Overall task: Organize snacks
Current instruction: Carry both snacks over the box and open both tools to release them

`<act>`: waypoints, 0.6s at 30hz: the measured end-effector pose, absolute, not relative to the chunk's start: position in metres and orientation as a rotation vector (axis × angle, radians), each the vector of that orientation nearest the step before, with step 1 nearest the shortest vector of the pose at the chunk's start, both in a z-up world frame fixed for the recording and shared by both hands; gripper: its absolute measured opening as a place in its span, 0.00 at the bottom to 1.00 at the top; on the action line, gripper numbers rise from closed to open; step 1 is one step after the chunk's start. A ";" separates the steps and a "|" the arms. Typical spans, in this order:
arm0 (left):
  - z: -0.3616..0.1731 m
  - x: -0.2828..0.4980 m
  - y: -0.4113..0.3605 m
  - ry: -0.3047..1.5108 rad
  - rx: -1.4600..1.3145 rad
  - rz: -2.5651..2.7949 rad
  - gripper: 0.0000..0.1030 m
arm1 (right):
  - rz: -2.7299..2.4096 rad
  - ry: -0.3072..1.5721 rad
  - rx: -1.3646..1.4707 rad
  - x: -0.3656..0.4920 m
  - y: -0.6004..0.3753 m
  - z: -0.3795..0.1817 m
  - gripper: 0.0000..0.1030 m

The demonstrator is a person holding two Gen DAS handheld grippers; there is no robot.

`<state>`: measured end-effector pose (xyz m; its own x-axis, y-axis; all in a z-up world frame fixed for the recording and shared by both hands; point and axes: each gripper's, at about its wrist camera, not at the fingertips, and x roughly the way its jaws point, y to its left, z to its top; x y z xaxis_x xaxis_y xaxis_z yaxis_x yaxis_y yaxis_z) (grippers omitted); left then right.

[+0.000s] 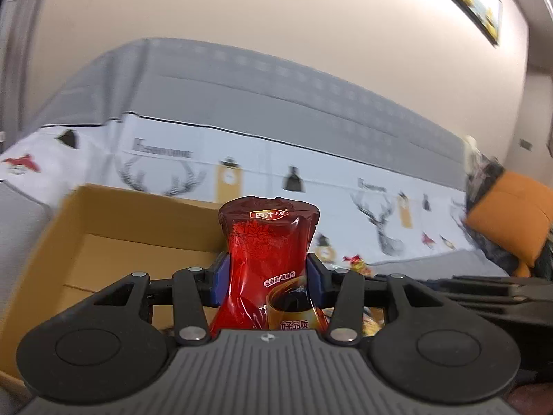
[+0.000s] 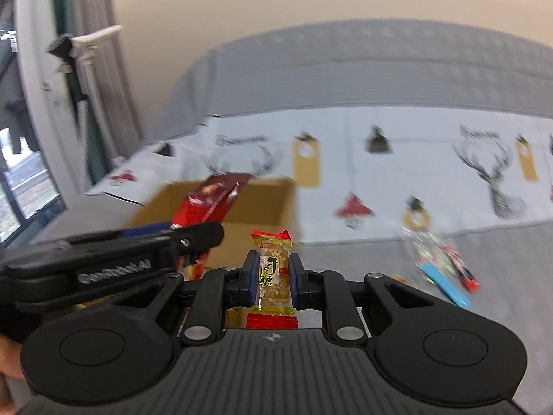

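My left gripper (image 1: 268,278) is shut on a red snack pouch (image 1: 268,252), whose body is pinched in between the blue pads and whose top stands up above them. An open cardboard box (image 1: 103,242) lies just beyond and to the left. My right gripper (image 2: 273,278) is shut on a small peanut candy bar (image 2: 273,273) in a clear wrapper with red ends, held upright. In the right wrist view the left gripper (image 2: 193,238) crosses from the left with the red pouch (image 2: 207,204) in front of the same box (image 2: 262,200).
A grey sofa (image 1: 311,110) with a white deer-print cover (image 1: 242,159) fills the background. An orange cushion (image 1: 511,214) sits at the right. Several loose snack packets (image 2: 442,263) lie on the grey seat at the right. A window frame (image 2: 34,103) stands left.
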<state>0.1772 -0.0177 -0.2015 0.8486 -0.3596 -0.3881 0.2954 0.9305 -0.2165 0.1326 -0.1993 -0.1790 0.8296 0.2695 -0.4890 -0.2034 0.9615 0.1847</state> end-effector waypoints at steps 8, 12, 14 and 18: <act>-0.217 0.201 0.052 0.512 -0.179 -0.197 0.49 | 0.359 0.559 0.066 0.155 -0.140 -0.180 0.18; -0.239 0.218 0.068 0.593 -0.131 -0.146 0.49 | 0.379 0.610 0.078 0.174 -0.124 -0.199 0.18; -0.247 0.226 0.072 0.632 -0.141 -0.142 0.49 | 0.385 0.642 0.074 0.182 -0.117 -0.212 0.18; -0.263 0.240 0.072 0.694 -0.080 -0.109 0.49 | 0.387 0.717 0.069 0.195 -0.103 -0.239 0.18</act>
<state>0.2402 0.0725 -0.2634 0.7635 -0.1271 -0.6332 0.0736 0.9912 -0.1103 0.1953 -0.1034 -0.2387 0.6864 0.3682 -0.6271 -0.3217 0.9271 0.1922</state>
